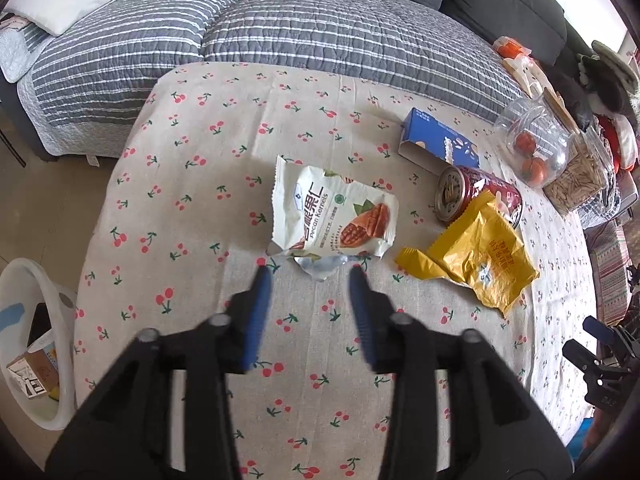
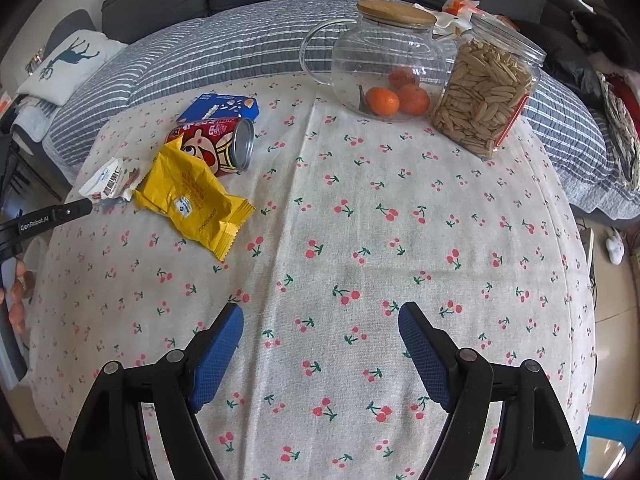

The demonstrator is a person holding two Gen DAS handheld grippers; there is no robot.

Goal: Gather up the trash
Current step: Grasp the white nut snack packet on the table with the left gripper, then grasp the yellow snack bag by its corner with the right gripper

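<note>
A white pecan-kernel packet (image 1: 332, 216) lies torn open on the cherry-print tablecloth (image 1: 200, 184). My left gripper (image 1: 309, 270) is open just in front of it, and the packet's silver torn edge lies between the blue fingertips without being pinched. To its right lie a crumpled yellow wrapper (image 1: 480, 256), a red can (image 1: 476, 196) on its side and a blue carton (image 1: 440, 144). In the right wrist view the yellow wrapper (image 2: 192, 200), red can (image 2: 216, 144), blue carton (image 2: 218, 106) and pecan packet (image 2: 110, 178) sit at the far left. My right gripper (image 2: 320, 310) hangs open over bare cloth.
A white bin (image 1: 60, 288) with cartons inside stands on the floor, left of the table. A glass teapot (image 2: 384, 60) holding oranges and a jar of seeds (image 2: 488, 92) stand at the table's far side. A quilt-covered sofa (image 1: 280, 24) runs behind the table.
</note>
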